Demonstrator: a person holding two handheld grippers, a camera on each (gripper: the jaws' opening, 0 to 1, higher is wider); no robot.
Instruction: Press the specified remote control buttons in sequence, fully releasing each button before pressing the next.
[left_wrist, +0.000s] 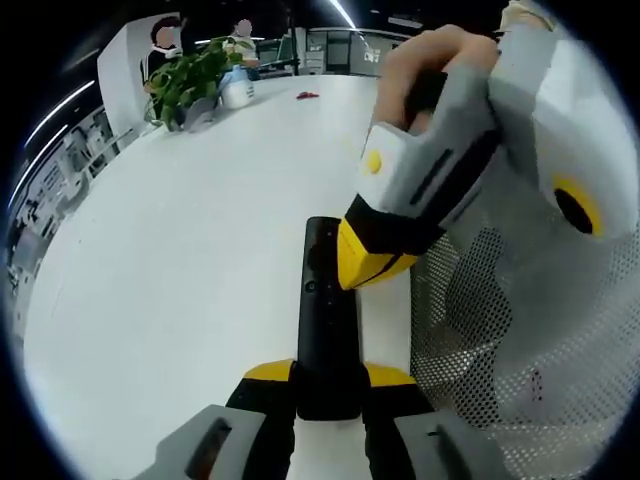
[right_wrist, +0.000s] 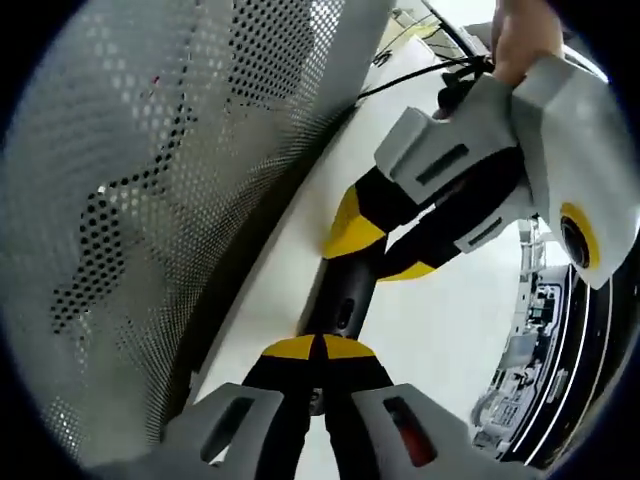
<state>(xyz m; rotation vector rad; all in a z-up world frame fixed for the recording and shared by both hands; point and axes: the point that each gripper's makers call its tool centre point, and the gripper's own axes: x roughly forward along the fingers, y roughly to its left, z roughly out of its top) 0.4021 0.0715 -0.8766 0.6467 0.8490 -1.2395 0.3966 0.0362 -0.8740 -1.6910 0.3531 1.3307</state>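
A long black remote control (left_wrist: 325, 330) lies lengthwise on the white table (left_wrist: 180, 260). My left gripper (left_wrist: 328, 376) is shut on its near end, one yellow tip on each side. My right gripper (left_wrist: 372, 262) comes in from the upper right, held by a hand (left_wrist: 430, 60). Its yellow tips are shut together and rest on the remote's upper face near a small round button. In the right gripper view, the right gripper (right_wrist: 318, 347) has its joined tips down on the remote (right_wrist: 342, 298). The left gripper (right_wrist: 383, 255) clamps the far end there.
A white perforated mesh panel (left_wrist: 500, 340) stands close along the right of the remote, and it also shows in the right gripper view (right_wrist: 150, 200). At the table's far end are a green plant (left_wrist: 190, 80), a white bottle (left_wrist: 237, 90) and a small red item (left_wrist: 307, 96). People sit behind.
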